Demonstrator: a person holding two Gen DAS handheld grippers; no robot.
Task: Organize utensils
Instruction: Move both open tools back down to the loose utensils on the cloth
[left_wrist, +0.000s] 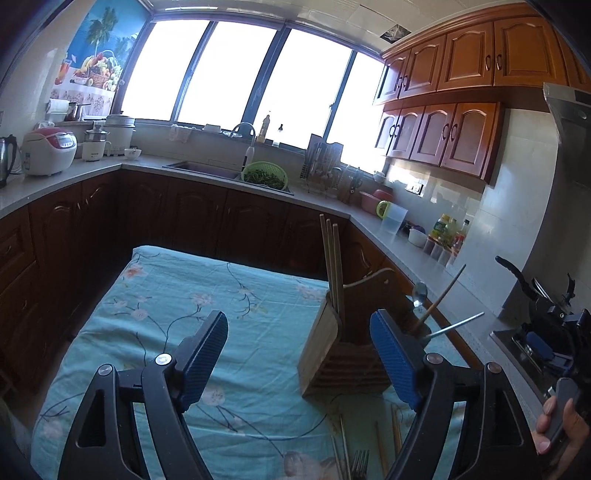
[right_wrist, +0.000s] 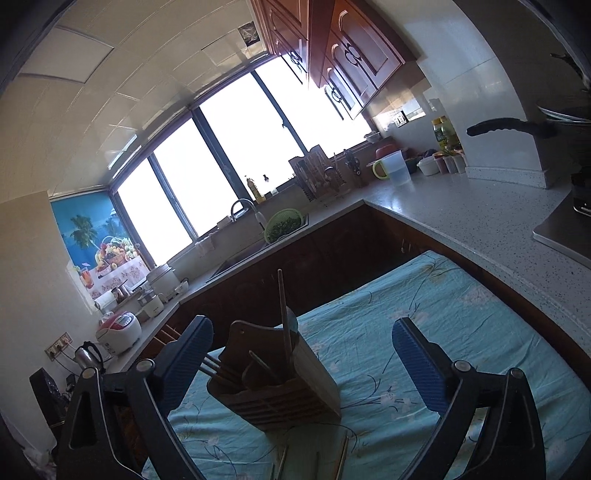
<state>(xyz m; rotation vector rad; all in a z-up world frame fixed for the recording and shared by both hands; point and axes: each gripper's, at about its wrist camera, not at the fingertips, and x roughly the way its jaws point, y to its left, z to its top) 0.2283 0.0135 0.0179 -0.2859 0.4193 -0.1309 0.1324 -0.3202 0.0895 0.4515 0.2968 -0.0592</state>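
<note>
Wooden utensil holder (left_wrist: 341, 345) upright on the floral teal tablecloth (left_wrist: 166, 306), both claws spread wide and holding nothing.

Standing toward the cloth's right side: chopsticks (left_wrist: 331, 258) up in the holder's left compartment, a spoon (left_wrist: 420, 292) and two more sticks leaning out on the right. Loose chopsticks and a fork (left_wrist: 360, 463) lying on the cloth just in front. Left gripper (left_wrist: 297, 360) hovering before the holder, pads apart; right gripper (right_wrist: 301, 365) likewise, framing the holder (right_wrist: 280, 380) from above, tilted. No readable brand or label anywhere, lettering on the oil bottle (right_wrist: 445, 133) too small to make out. Around: grey stone counter (right_wrist: 461, 210), sink with green colander (left_wrist: 266, 174), rice cooker (left_wrist: 48, 151), kettle (left_wrist: 6, 157), bright window (left_wrist: 251, 74), wooden cabinets (left_wrist: 461, 59), tropical fruit poster (left_wrist: 98, 55).
</note>
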